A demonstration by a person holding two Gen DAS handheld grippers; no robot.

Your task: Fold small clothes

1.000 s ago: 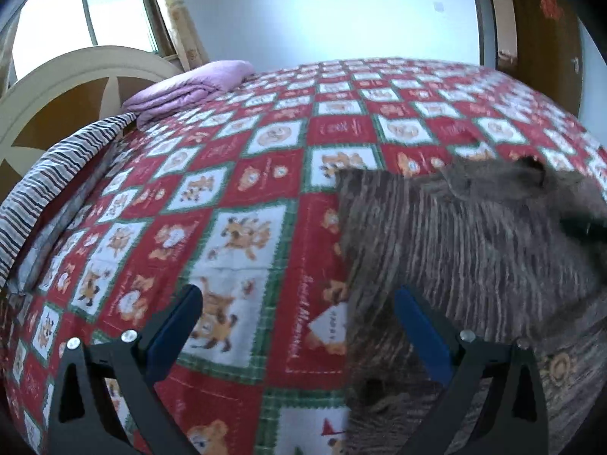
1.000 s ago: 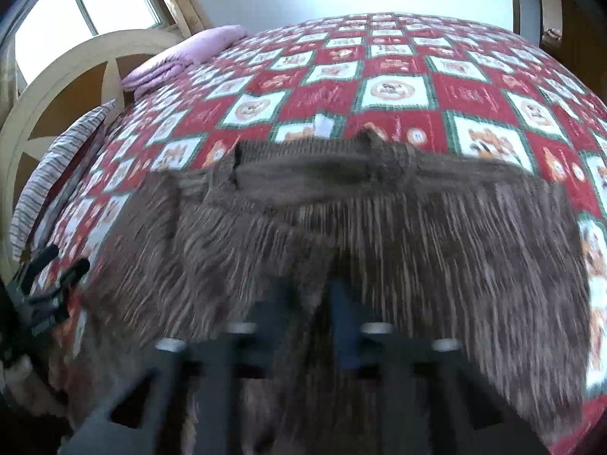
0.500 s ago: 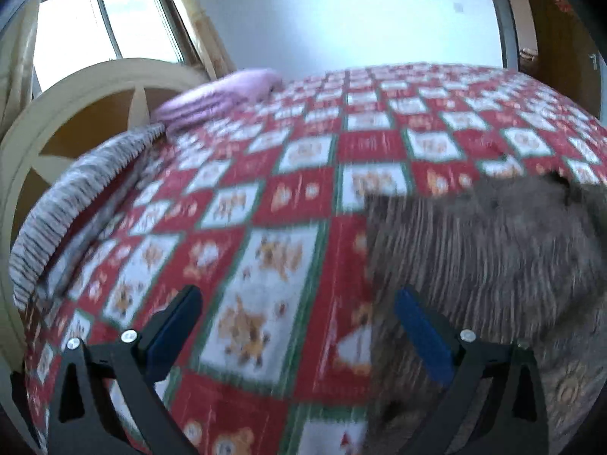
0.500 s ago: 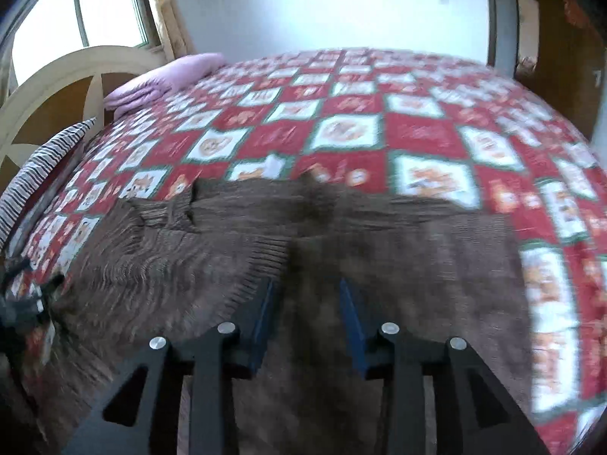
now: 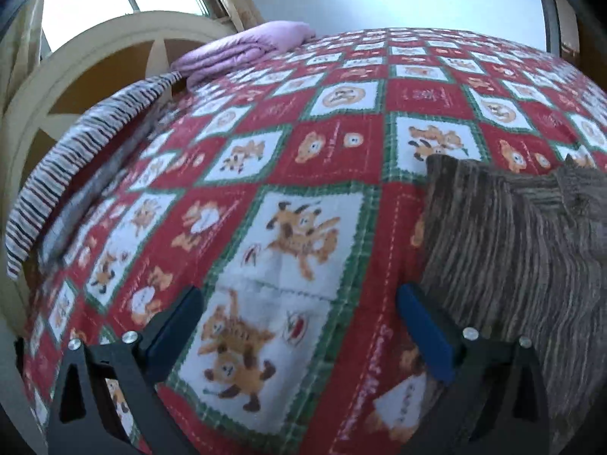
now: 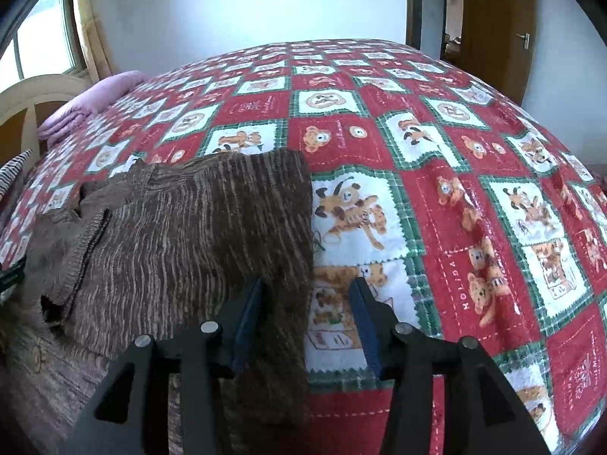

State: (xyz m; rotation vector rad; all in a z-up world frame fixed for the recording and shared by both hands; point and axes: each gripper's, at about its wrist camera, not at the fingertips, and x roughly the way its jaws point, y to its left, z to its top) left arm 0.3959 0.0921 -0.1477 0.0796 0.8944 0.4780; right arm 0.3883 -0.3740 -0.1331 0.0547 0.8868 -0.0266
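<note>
A brown ribbed sweater (image 6: 189, 235) lies flat on the red bear-patterned bedspread (image 6: 436, 197), with one sleeve (image 6: 87, 242) folded across its left side. My right gripper (image 6: 307, 318) hovers over the sweater's right edge. Its jaws are opening, and the edge lies under the gap with neither pad pressing on it. In the left wrist view the sweater (image 5: 512, 258) fills the right side. My left gripper (image 5: 299, 326) stands wide open over bare bedspread (image 5: 265, 151), its right finger (image 5: 425, 333) beside the sweater's left edge, holding nothing.
A folded purple blanket (image 5: 242, 49) and a striped cloth (image 5: 76, 151) lie by the cream headboard (image 5: 114, 30) at the left. A wooden door (image 6: 497, 19) stands beyond the bed at the far right. A window is at the upper left.
My right gripper was shut over the sweater's middle; it has opened and moved right to the sweater's right edge. My left gripper drifted left, still open.
</note>
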